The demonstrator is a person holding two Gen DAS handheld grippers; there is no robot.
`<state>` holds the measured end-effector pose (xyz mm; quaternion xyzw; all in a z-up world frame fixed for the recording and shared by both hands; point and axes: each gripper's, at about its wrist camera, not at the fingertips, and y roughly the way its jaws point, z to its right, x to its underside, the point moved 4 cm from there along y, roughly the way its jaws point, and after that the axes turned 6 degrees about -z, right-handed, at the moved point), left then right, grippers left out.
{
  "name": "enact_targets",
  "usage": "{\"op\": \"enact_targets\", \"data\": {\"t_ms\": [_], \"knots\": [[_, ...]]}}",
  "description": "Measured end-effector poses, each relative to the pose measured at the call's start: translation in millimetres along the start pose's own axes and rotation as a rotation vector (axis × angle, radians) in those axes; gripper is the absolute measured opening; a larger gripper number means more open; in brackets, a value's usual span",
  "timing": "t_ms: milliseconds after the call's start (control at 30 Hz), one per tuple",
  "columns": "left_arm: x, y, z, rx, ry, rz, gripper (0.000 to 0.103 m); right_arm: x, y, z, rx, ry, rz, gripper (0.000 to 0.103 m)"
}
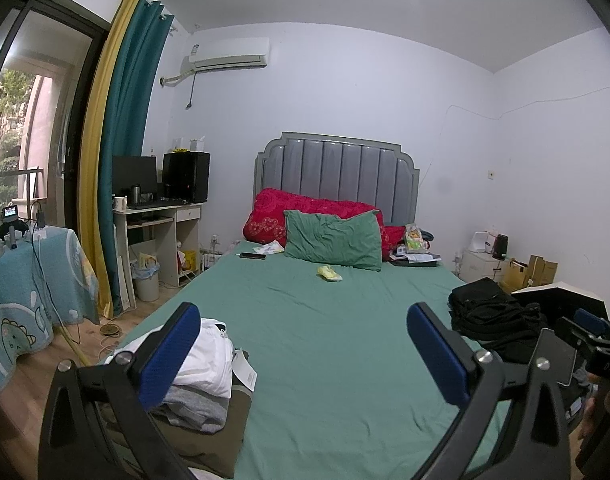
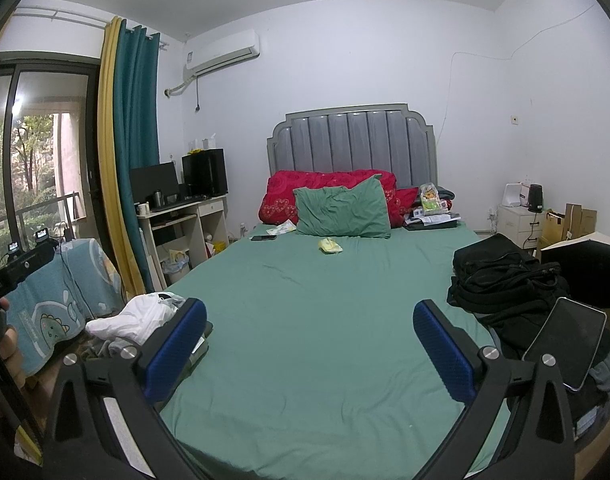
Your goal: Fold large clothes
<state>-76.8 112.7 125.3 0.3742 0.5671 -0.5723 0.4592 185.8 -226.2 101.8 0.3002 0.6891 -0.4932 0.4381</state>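
Observation:
A stack of folded clothes, white on top (image 1: 209, 356) over grey and olive layers, lies at the bed's near left corner; it also shows in the right wrist view (image 2: 137, 320). A heap of black clothes (image 1: 493, 316) (image 2: 501, 276) lies on the bed's right side. My left gripper (image 1: 305, 352) is open and empty above the green sheet, between the two piles. My right gripper (image 2: 309, 348) is open and empty, held over the sheet's near middle. The right gripper also shows at the right edge of the left wrist view (image 1: 593, 340).
The green bed (image 1: 337, 320) holds a green pillow (image 1: 333, 240), a red pillow (image 1: 273, 212), a yellow packet (image 1: 329, 274), a phone (image 1: 253, 256) and clutter by the headboard. A second phone (image 2: 565, 344) rests on the black heap. A desk and a covered table (image 1: 29, 280) stand left.

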Motion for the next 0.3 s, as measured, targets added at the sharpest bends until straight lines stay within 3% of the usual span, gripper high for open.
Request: {"op": "enact_targets", "data": {"t_ms": [300], "knots": [[1.4, 1.8, 2.4, 0.002, -0.001, -0.008, 0.103, 10.0, 5.3, 1.1, 0.002, -0.007, -0.016, 0.103]]}}
